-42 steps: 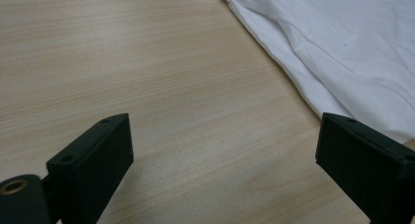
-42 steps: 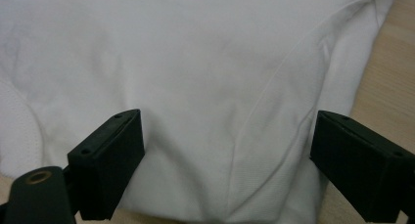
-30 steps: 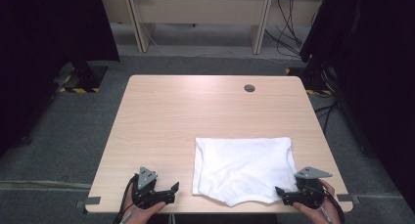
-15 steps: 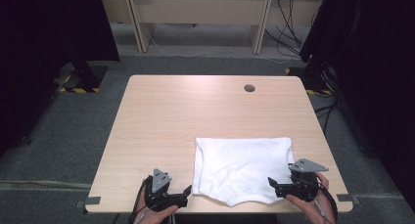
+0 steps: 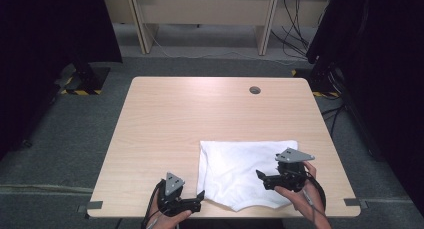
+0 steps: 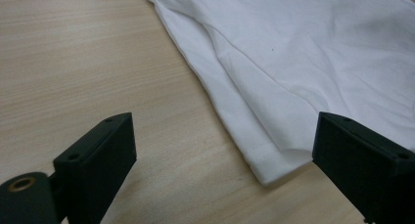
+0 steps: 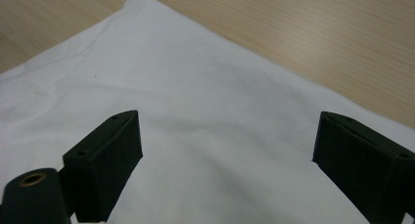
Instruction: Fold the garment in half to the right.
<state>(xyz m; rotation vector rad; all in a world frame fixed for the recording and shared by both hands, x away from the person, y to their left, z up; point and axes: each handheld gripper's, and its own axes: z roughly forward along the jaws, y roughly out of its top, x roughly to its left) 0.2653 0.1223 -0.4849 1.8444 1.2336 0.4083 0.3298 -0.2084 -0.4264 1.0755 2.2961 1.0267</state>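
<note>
Folded white cotton cloth [image 5: 245, 176] lies flat at the 5 o'clock corner of the light wood worktop [image 5: 180, 124]. Left gripper [image 5: 200, 198] sits at the cloth's 8 o'clock, jaws apart, clear of its hem corner. Right gripper [image 5: 259, 177] is above the cloth's 3 o'clock side, jaws wide, nothing clamped.

Left gripper [image 5: 201, 195] low at near edge, jaws wide apart; right gripper [image 5: 258, 174] raised, jaws wide, pointing left

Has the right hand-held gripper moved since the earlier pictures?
Yes. The right hand-held gripper has moved from the table's right front corner inward and away from the front edge, over the white cloth.
</note>
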